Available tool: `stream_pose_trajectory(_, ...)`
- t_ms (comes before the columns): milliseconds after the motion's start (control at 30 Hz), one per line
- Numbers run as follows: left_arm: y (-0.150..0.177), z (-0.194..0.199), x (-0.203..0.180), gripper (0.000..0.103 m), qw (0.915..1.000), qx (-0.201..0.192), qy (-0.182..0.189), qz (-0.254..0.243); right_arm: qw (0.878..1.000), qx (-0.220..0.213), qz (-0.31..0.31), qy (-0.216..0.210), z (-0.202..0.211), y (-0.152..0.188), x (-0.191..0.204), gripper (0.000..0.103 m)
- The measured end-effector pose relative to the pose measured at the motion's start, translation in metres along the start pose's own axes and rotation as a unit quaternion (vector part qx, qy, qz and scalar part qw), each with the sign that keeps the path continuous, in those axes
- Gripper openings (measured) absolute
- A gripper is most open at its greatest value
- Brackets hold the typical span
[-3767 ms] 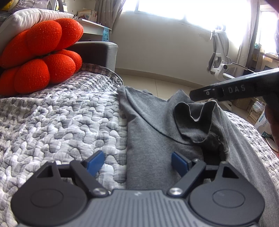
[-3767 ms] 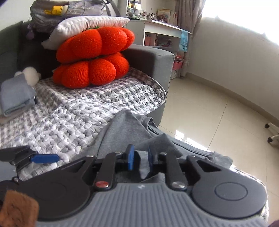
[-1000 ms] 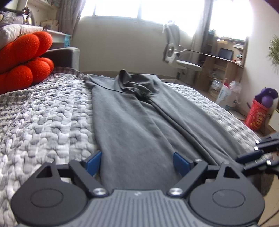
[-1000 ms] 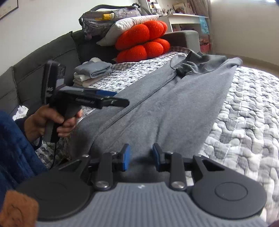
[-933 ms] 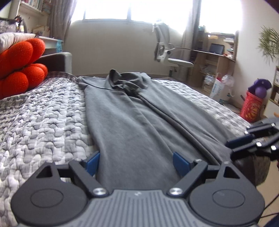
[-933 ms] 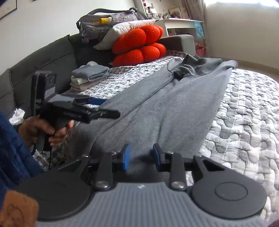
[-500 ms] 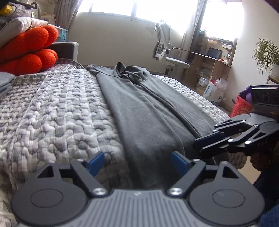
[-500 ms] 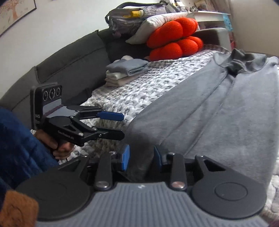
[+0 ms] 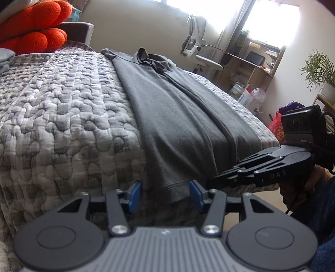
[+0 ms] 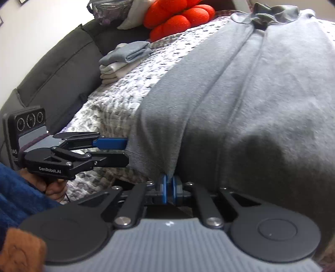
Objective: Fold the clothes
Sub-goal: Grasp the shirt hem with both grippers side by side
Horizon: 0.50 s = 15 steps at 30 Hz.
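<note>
Tongs at right (image 10: pixel 168 189) pinch the grey shirt's (image 9: pixel 178 117) hem, while the left tongs (image 9: pixel 165 193) are closing around its corner, pads not yet pressing.

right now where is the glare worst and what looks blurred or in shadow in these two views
Left wrist view: the windows blow out to white, and the fisheye bends the quilt. Right wrist view: no glare, but the grey garment is soft with blur, and a dark shadow sits near the right gripper.

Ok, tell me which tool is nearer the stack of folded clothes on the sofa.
Left. The left tool sits at the hem corner on the side facing the stack; the right tool grips the shirt hem farther from it.
</note>
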<state>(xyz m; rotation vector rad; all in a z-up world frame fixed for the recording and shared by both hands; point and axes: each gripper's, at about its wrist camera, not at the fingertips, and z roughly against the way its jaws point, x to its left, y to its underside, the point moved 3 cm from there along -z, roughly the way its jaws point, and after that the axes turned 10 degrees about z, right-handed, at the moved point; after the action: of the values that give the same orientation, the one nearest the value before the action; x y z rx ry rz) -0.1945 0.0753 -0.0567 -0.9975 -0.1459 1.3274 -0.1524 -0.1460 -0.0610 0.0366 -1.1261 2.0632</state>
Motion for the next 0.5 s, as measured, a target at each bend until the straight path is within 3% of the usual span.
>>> stream_pose_trajectory(233,-0.003,-0.01,-0.001,0.047,0.9998,0.008,0.014,0.015,1.0,0.012,0.016,0.004,-0.005,0.007,0.008,0.007)
stream_pose_trajectory(400,-0.003,-0.013,0.004,0.016,0.9997,0.009,-0.001,0.022,0.999,0.013,0.032,0.011,-0.003,0.009,0.005,0.008)
stream_pose_trajectory(500,-0.003,-0.013,0.008,0.01,0.9992,0.007,0.003,0.039,0.999,-0.005,0.031,-0.008,0.01,0.006,0.005,0.017)
